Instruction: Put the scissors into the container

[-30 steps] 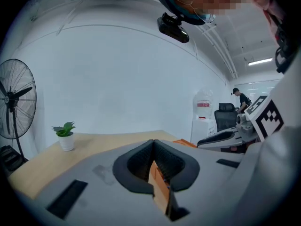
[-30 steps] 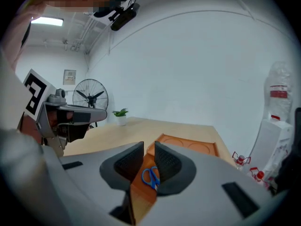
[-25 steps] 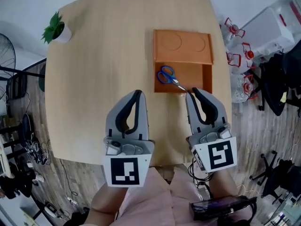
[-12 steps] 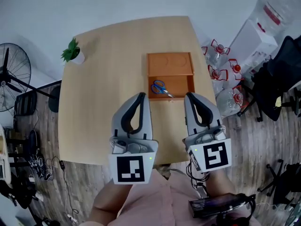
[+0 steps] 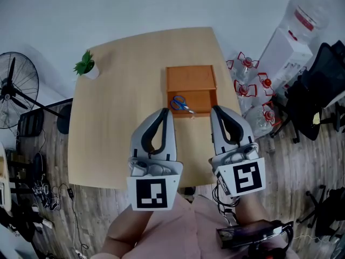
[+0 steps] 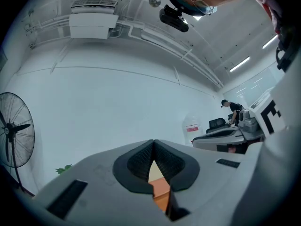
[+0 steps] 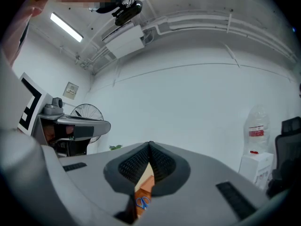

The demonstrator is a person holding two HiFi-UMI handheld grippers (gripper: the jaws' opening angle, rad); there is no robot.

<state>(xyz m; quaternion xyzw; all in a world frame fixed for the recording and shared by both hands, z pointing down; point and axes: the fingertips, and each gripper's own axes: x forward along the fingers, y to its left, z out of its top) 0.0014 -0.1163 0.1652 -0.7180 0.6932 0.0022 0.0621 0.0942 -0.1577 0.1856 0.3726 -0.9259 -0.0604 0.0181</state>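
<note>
head view: looks steeply down on a pale wooden bench (image 5: 118, 117) that carries the things
container (image 5: 191, 75): orange, on the far right part of the bench; its far half is a flat panel, its near half an open tray
scissors (image 5: 180, 103): blue-handled, lying inside the near half of the container, handles to the left, blades pointing right
left hand-held gripper (image 5: 163, 112): jaws together at the tips with nothing between them; held over the bench, just short of the container's near left corner and not touching it
right hand-held gripper (image 5: 214, 109): jaws likewise met at the tips and empty; near the container's near right corner, apart from the scissors
left gripper view: closed pads, a slice of orange container in the gap below them
right gripper view: closed pads, with the scissors' blue handles showing in the gap beneath
surroundings: potted plant (image 5: 86, 66) at the bench's far left corner; fan (image 5: 13, 90) on the floor to the left
</note>
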